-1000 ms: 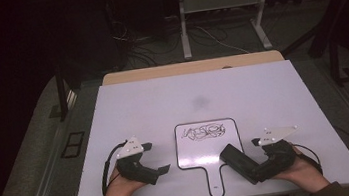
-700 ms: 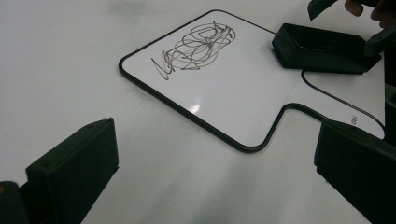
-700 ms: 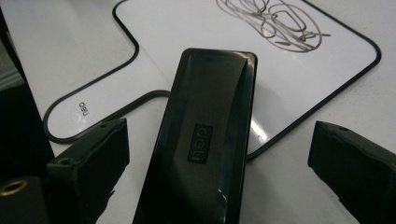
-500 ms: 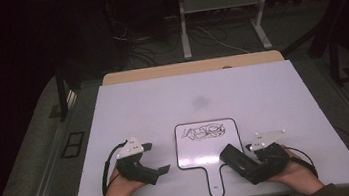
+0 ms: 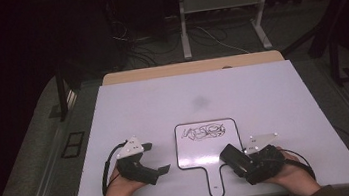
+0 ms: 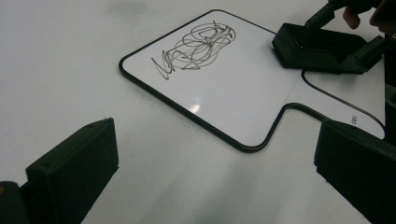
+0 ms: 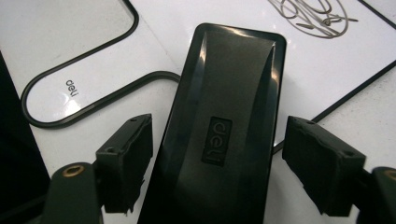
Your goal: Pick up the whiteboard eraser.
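The near end of the black plastic eraser block [image 7: 219, 135] is cut off at the bottom of the right gripper view, and whether the jaws touch its sides cannot be made out. The right gripper [image 7: 219, 154] has its jaws spread wide, one either side of the eraser, with a gap visible on each side. The eraser lies across the lower right edge of the small white paddle-shaped whiteboard with black rim [image 5: 207, 144], which bears a grey scribble [image 6: 196, 44]. The left gripper [image 5: 152, 158] rests on the white tabletop [image 5: 262, 92] just left of the whiteboard, jaws spread, holding nothing.
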